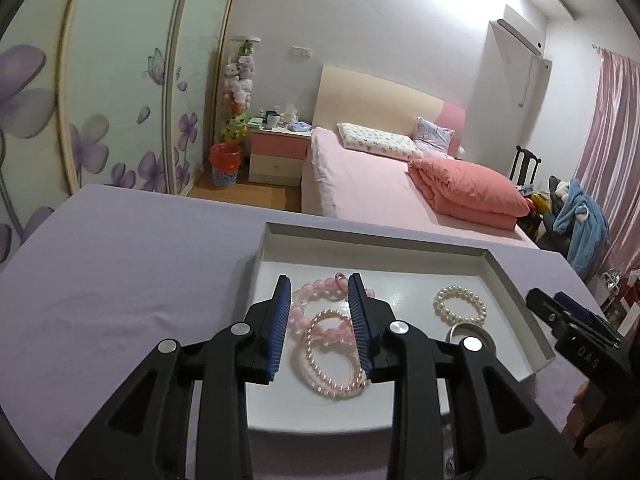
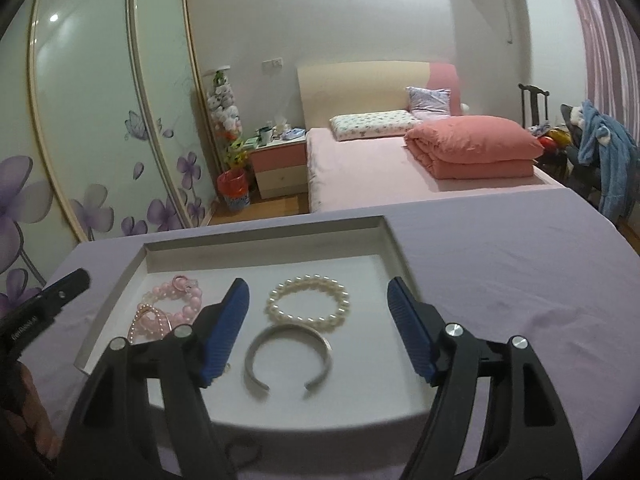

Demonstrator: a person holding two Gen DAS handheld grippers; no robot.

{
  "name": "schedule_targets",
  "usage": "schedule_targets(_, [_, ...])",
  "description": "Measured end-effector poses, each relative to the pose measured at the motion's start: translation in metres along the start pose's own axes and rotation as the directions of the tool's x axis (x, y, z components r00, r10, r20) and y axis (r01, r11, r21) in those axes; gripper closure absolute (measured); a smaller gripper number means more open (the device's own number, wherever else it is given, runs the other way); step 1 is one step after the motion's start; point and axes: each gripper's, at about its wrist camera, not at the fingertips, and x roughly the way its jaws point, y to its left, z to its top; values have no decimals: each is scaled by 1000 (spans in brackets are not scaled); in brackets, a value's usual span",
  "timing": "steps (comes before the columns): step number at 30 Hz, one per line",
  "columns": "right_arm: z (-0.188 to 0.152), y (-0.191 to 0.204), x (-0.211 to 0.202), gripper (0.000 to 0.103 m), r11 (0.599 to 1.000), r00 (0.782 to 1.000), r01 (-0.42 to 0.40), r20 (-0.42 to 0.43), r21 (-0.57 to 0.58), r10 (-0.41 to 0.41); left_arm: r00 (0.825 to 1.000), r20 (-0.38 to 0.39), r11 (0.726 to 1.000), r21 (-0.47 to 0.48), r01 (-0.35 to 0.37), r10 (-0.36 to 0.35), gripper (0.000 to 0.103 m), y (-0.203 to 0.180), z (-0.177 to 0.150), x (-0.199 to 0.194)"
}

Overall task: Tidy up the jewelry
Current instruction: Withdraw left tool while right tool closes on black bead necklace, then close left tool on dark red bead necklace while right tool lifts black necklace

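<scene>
Four pieces of jewelry already lie inside the shallow white tray [image 2: 136, 272] on the lavender-covered table [image 2: 500, 280], so most of the gathering looks done. From the right wrist view, the white pearl bracelet [image 2: 307, 303] sits at about twelve o'clock from the silver cuff bangle [image 2: 288, 354], nearly touching it, while the pink bead bracelet [image 2: 176, 304] and a thin string of small pearls [image 1: 332, 354] overlap at nine o'clock. The left gripper [image 1: 320, 322] hangs over that pink pair with its jaws partly spread, pinching nothing. The right gripper [image 2: 316, 330] is spread wide around the cuff and pearls, empty. A dark loop off the tray's near edge is too blurred to name; it may remain.
</scene>
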Motion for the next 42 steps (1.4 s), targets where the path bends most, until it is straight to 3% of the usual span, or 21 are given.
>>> schedule_targets(7, [-13, -15, -24, 39, 1000, 1000, 3, -26, 23, -2, 999, -25, 999, 0, 35, -35, 72, -4, -14, -23])
schedule_targets(14, [-45, -4, -40, 46, 998, 992, -52, -120, -17, 50, 997, -58, 999, -7, 51, -52, 72, -1, -31, -34])
schedule_targets(21, [-82, 30, -43, 62, 977, 950, -199, -258, -73, 174, 999, -46, 999, -50, 1, -4, 72, 18, -37, -51])
schedule_targets(24, [-91, 49, -46, 66, 963, 941, -234, -281, -134, 189, 999, -44, 998, -64, -19, 17, 72, 27, -43, -57])
schedule_targets(31, [-103, 73, -44, 70, 941, 942, -215, -311, -260, 129, 998, -62, 997, -76, -27, 23, 72, 29, -50, -58])
schedule_targets(34, [-106, 72, -39, 81, 941, 938, -189, -335, -281, 88, 998, -68, 997, -73, -22, 17, 72, 28, -54, -58])
schedule_targets(38, [-104, 63, -39, 98, 951, 937, -183, -336, -250, 92, 997, -76, 998, -66, -16, 11, 72, 24, -57, -60])
schedule_targets(42, [-93, 43, -47, 98, 972, 952, -157, -288, -174, 102, 995, -97, 999, -53, 8, -13, 72, 15, -60, -57])
